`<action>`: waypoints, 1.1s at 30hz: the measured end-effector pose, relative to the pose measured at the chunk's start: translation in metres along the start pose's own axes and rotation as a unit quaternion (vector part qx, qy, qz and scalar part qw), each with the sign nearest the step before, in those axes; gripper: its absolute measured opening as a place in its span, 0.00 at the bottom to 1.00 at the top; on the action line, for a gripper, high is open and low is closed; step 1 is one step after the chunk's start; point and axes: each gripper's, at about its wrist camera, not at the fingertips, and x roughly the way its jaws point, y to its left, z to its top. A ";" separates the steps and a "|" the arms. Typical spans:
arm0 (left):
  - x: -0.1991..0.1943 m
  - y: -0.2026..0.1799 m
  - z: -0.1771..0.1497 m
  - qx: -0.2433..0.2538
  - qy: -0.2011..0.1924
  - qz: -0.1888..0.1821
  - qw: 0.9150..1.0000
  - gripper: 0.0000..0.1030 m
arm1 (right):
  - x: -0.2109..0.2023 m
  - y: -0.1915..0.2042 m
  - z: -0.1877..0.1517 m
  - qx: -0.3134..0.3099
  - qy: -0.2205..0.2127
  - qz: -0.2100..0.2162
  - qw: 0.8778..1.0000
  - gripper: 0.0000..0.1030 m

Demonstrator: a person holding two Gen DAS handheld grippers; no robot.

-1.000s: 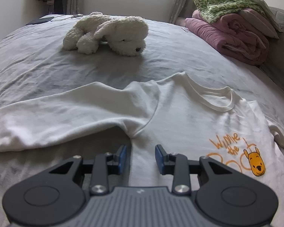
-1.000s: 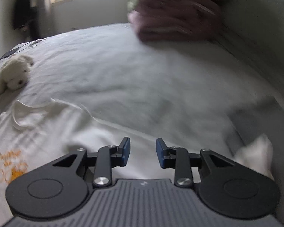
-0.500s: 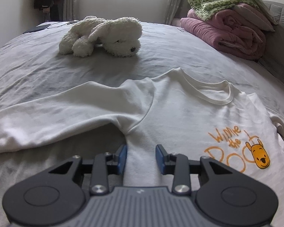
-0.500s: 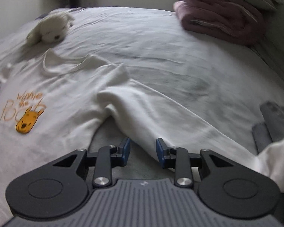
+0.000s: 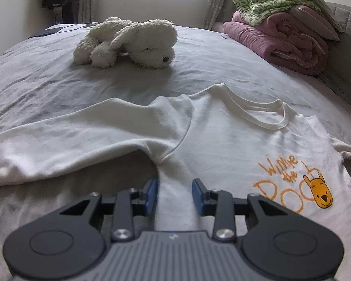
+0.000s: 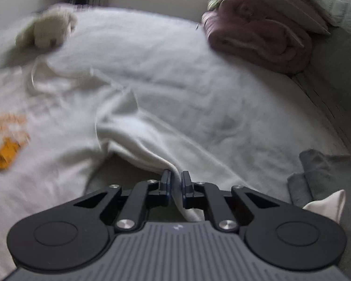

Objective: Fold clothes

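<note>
White long-sleeved shirt (image 5: 222,140) lying spread flat on the grey bed (image 5: 46,89).
The left gripper (image 5: 174,190) is hovering with jaws apart over the shirt's side edge, just below the armpit; the right gripper (image 6: 175,180) is clamping its jaws on the other sleeve's (image 6: 152,149) lower edge.

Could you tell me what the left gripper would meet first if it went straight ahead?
The left gripper, open, would probably meet the white shirt at its armpit fold; the plush dog lies well beyond.
</note>
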 end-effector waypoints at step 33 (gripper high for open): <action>0.000 -0.002 0.000 0.011 0.001 0.004 1.000 0.34 | -0.063 -0.097 -0.022 0.092 -0.003 -0.176 0.980 0.37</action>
